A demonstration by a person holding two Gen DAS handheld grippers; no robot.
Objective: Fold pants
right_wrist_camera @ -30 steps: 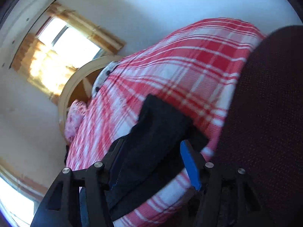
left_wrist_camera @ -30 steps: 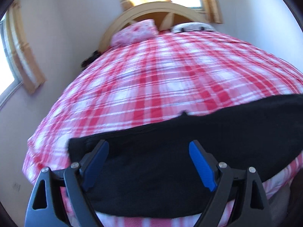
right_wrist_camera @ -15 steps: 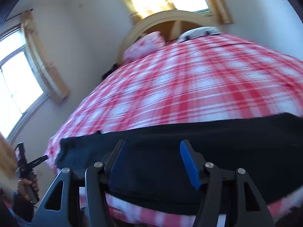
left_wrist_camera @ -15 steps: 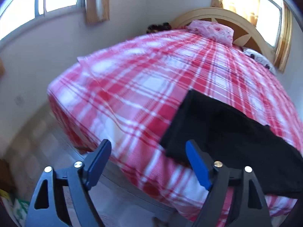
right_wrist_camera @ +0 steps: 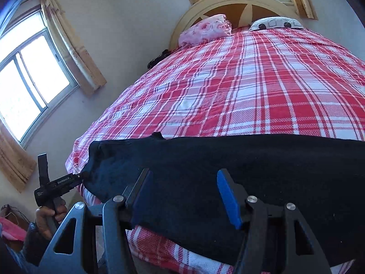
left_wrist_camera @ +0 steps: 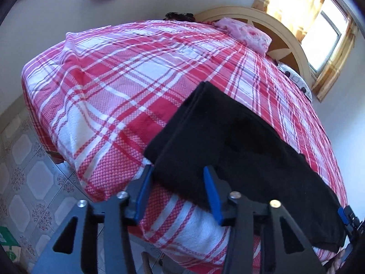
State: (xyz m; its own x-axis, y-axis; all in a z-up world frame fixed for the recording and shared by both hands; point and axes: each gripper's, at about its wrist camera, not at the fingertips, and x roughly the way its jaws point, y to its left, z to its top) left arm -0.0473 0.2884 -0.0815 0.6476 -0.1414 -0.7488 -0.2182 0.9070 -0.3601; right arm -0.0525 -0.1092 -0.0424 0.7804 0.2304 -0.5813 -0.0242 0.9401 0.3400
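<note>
Black pants (left_wrist_camera: 239,141) lie folded lengthwise along the near edge of a bed with a red and white plaid cover (left_wrist_camera: 127,73). My left gripper (left_wrist_camera: 176,190) is open, its blue fingers straddling the near corner of one end of the pants. My right gripper (right_wrist_camera: 184,196) is open over the pants (right_wrist_camera: 251,171) further along the strip. The left gripper also shows in the right wrist view (right_wrist_camera: 60,182), at the pants' left end. A bit of the right gripper shows in the left wrist view (left_wrist_camera: 348,217) at the pants' far end.
A wooden headboard (right_wrist_camera: 239,2) with a pink pillow (right_wrist_camera: 205,28) and a patterned pillow (right_wrist_camera: 276,22) stands at the far end of the bed. Windows with curtains (right_wrist_camera: 27,84) are on the wall. A tiled floor (left_wrist_camera: 29,178) lies below the bed's corner.
The left gripper has swung left and come in to the end of the pants, narrowing its opening. The right gripper has turned to face the headboard and settled over the pants.
</note>
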